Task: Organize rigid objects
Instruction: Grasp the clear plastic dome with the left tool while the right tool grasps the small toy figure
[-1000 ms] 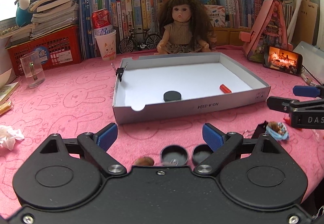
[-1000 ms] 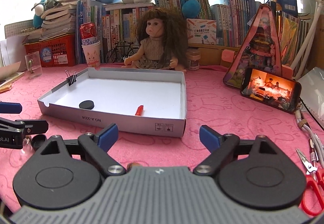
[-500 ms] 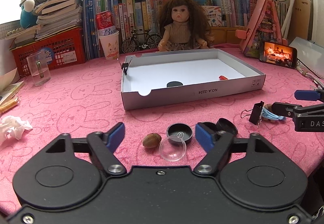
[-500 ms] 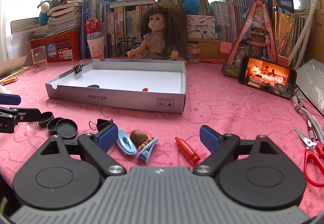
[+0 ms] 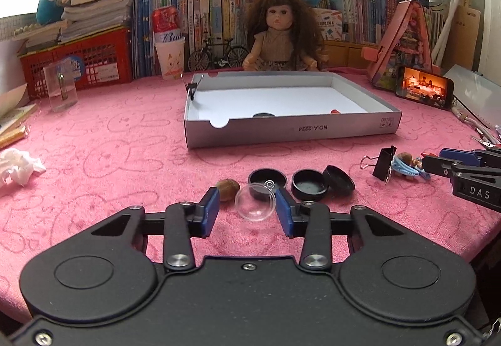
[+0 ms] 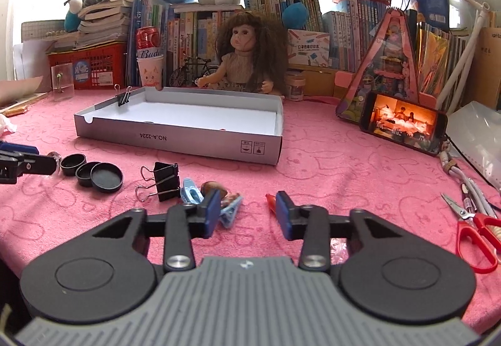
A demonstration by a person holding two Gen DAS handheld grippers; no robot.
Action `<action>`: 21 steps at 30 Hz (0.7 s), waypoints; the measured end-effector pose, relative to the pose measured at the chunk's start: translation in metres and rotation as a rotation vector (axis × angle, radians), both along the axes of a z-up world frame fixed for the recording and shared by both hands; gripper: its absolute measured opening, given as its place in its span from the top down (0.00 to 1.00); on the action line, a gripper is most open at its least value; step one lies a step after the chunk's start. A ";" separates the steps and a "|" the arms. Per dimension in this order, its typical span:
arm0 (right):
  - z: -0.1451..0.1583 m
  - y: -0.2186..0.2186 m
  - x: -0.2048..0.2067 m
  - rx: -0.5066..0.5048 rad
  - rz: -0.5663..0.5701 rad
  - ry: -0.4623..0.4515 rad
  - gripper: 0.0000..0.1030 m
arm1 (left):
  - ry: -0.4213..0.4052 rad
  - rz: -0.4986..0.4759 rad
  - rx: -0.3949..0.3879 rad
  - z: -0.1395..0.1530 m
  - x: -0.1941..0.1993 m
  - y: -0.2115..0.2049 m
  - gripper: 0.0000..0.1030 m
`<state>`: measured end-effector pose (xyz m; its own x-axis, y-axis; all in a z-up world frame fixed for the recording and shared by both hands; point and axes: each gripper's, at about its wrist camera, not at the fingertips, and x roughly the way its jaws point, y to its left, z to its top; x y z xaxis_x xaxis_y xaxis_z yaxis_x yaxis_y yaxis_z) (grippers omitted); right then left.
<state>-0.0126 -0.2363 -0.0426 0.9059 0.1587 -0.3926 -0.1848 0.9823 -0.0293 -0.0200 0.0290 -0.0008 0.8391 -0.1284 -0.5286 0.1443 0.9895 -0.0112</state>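
Both tongs pointed low over the pink surface point(image 5: 109, 142), jaws closing. Left tongs point(image 5: 246, 205) had the clear dome point(image 5: 255, 203) between pads, contact unclear. Right tongs point(image 6: 245, 209) closed w/ nothing gripped, red piece point(image 6: 271, 200) half-hidden behind right pad.

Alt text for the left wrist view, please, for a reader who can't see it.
The left gripper hovers low over a pink cloth, its jaws closing around a clear plastic ball without yet touching it. Beyond lie a nut, three black caps and a white cardboard tray.
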 end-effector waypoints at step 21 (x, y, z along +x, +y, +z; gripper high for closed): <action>-0.007 0.016 0.011 0.020 -0.024 0.042 0.72 | 0.010 0.011 0.009 -0.010 0.011 -0.010 0.74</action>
<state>-0.0011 -0.2203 -0.0495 0.8922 0.1451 -0.4276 -0.1617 0.9868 -0.0027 -0.0094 0.0187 -0.0112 0.8352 -0.1139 -0.5381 0.1330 0.9911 -0.0034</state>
